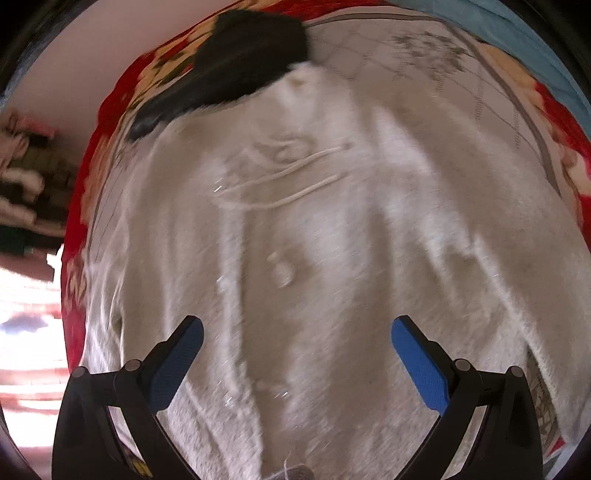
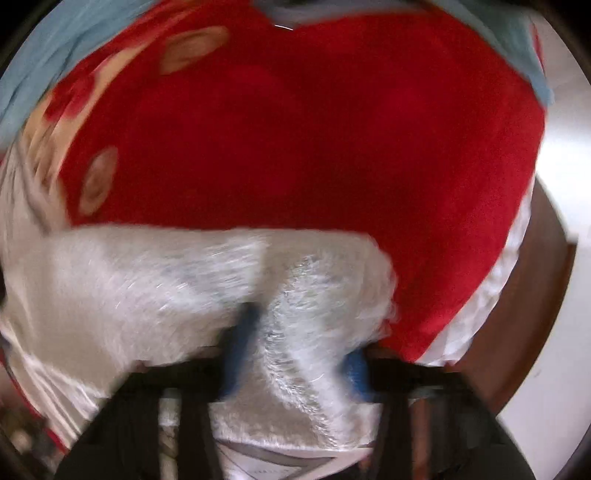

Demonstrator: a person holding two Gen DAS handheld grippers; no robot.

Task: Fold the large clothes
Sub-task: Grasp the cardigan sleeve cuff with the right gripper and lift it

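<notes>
A large white fleece garment (image 1: pixel 295 221) with drawstrings (image 1: pixel 295 184) lies spread over a bed in the left wrist view. My left gripper (image 1: pixel 297 325) hovers just above its middle, jaws wide open with nothing between the blue pads (image 1: pixel 417 365). In the right wrist view my right gripper (image 2: pixel 301 339) points straight down at the garment's edge (image 2: pixel 129 280). A ridge of the white fleece is bunched between its blue pads (image 2: pixel 236 354), which press on it. Both views are motion-blurred.
A black garment (image 1: pixel 240 62) lies on the far corner of the white one. A red floral blanket (image 2: pixel 295 129) and a beige quilted sheet (image 1: pixel 424 55) cover the bed. Light blue fabric (image 1: pixel 517 29) lies beyond. A brown wooden edge (image 2: pixel 524 295) and pale floor (image 2: pixel 565 129) are at right.
</notes>
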